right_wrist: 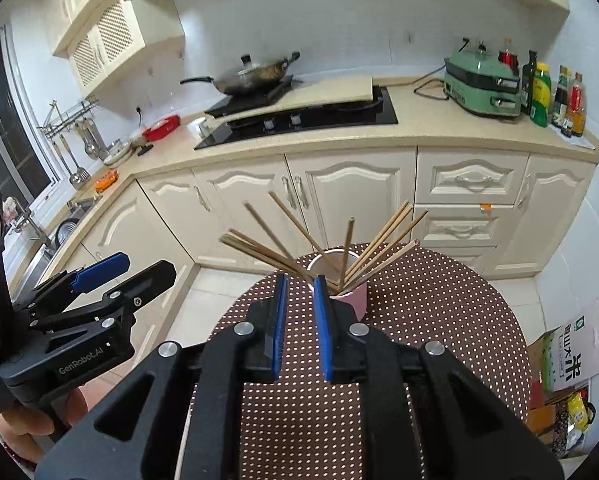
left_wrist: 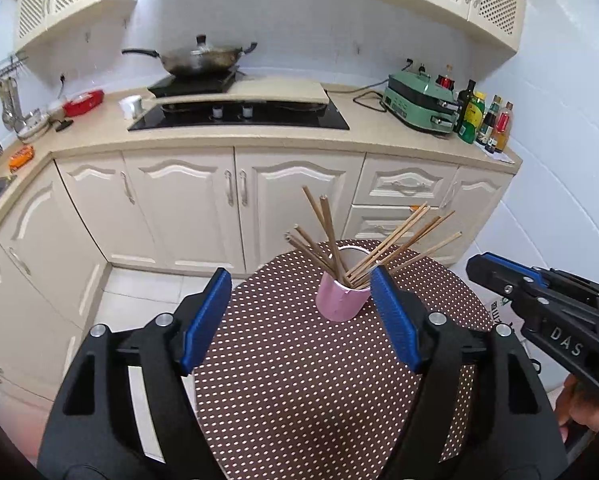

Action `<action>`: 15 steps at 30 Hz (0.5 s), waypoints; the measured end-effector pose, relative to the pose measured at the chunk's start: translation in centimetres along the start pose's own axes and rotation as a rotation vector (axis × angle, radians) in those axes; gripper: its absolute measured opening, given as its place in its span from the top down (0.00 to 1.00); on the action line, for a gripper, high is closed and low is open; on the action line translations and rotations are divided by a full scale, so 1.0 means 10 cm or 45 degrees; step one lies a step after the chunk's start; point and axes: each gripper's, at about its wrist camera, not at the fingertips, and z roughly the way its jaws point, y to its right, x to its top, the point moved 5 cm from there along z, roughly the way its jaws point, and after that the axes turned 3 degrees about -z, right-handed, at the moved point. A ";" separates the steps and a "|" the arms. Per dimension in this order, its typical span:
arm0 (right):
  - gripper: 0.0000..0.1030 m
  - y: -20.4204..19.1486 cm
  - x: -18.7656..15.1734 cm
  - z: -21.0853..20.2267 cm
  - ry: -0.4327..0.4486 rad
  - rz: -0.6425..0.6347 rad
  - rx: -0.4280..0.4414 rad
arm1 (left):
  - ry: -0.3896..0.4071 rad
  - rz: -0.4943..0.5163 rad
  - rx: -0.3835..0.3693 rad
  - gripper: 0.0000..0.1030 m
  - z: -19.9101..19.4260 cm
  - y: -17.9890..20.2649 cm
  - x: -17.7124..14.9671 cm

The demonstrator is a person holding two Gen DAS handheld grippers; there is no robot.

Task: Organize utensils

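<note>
My left gripper (left_wrist: 301,316) is spread wide and empty; the pink cup (left_wrist: 341,300) of chopsticks (left_wrist: 363,248) stands just ahead, fanned out and upright on the dotted table (left_wrist: 299,380) — likely finished. My right gripper (right_wrist: 299,328) shows a narrow empty gap — cup just beyond its tips.

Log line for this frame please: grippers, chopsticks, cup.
left gripper: open, empty | right gripper: narrow gap, empty | chopsticks: fanned out in pink cup | cup: upright on dotted table
</note>
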 end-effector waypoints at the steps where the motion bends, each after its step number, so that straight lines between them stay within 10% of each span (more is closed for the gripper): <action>1: 0.85 -0.04 -0.01 -0.06 0.015 -0.004 -0.004 | 0.017 0.005 0.012 0.28 -0.10 -0.02 -0.02; 15: 0.47 -0.64 -0.31 -0.99 0.197 -0.042 -0.062 | 0.124 0.019 0.025 0.16 -1.19 -0.21 -0.30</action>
